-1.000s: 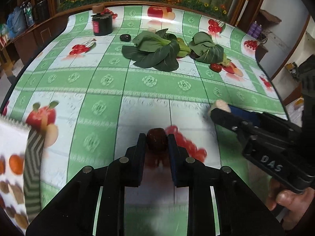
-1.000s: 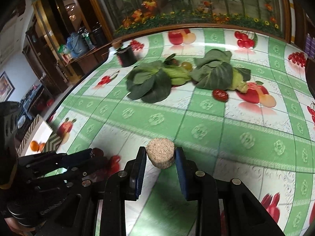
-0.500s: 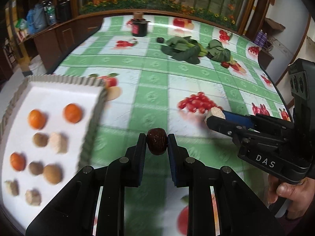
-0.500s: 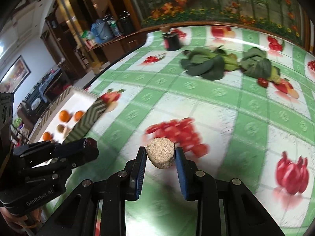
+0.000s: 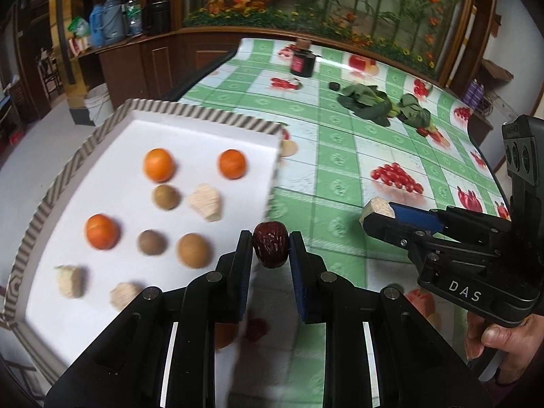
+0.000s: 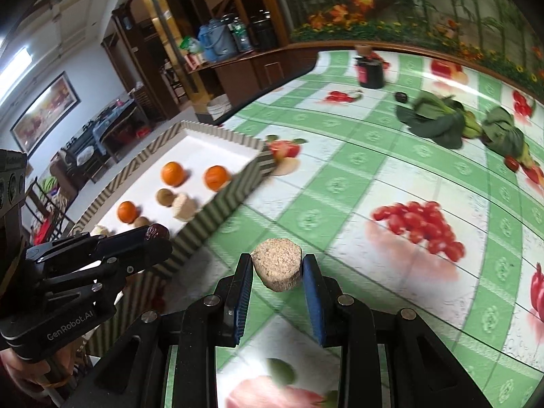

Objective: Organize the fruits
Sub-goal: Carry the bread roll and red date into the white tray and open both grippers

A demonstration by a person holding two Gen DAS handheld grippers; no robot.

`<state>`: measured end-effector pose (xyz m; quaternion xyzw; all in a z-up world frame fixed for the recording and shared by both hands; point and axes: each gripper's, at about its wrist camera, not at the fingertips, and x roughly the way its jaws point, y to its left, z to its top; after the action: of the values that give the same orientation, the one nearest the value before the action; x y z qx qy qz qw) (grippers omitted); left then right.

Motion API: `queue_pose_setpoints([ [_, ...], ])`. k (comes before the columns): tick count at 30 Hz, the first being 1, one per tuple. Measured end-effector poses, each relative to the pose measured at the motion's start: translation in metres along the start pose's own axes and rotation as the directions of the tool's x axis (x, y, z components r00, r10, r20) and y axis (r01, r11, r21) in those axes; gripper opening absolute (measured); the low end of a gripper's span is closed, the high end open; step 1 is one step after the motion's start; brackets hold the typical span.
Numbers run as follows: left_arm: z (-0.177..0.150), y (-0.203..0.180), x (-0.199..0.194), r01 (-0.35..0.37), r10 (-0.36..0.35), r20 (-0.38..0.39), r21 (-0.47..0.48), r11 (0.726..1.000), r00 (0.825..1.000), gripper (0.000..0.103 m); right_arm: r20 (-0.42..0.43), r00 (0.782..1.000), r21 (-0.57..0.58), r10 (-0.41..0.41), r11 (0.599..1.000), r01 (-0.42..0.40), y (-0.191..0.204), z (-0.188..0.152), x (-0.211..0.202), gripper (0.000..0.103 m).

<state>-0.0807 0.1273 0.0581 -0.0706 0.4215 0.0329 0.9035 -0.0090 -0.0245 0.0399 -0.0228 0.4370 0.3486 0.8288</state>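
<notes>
A dark red date [image 5: 271, 249] is clamped between the jaws of the left gripper [image 5: 271, 253], low in the middle of the left wrist view, right at the near edge of the white tray [image 5: 204, 125]. A pale, rough-surfaced chunk [image 6: 277, 268] is pinched by the right gripper [image 6: 277, 272], low in the centre of the right wrist view, above the green checked tablecloth [image 6: 391, 176] and to the right of the tray.

In the left half of the left wrist view, the tray is already loaded with three oranges [image 5: 158, 165], three brown fruits [image 5: 193, 250] and three pale chunks [image 5: 206, 201], laid roughly in rows. Much of the sorting is judged done. Both carried pieces remain to be set down. In the upper right, leafy greens [image 5: 369, 103] and a small red fruit [image 5: 422, 131] lie on the cloth, perhaps to be collected.
</notes>
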Motion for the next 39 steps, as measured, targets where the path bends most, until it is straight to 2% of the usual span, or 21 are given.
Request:
queue_pose_setpoints([
  [15, -0.022, 0.084, -0.025, -0.092, 0.092, 0.002, -0.121, 0.988, 0.996, 0.021, -0.04, 0.998, -0.128, 0.045, 0.99, -0.05, 0.064, 0.018, 0.029, 0.029],
  [39, -0.036, 0.105, -0.015, -0.107, 0.102, -0.039, -0.146, 0.984, 0.994, 0.021, -0.108, 0.991, -0.21, 0.08, 0.972, -0.101, 0.107, 0.037, 0.069, 0.029],
])
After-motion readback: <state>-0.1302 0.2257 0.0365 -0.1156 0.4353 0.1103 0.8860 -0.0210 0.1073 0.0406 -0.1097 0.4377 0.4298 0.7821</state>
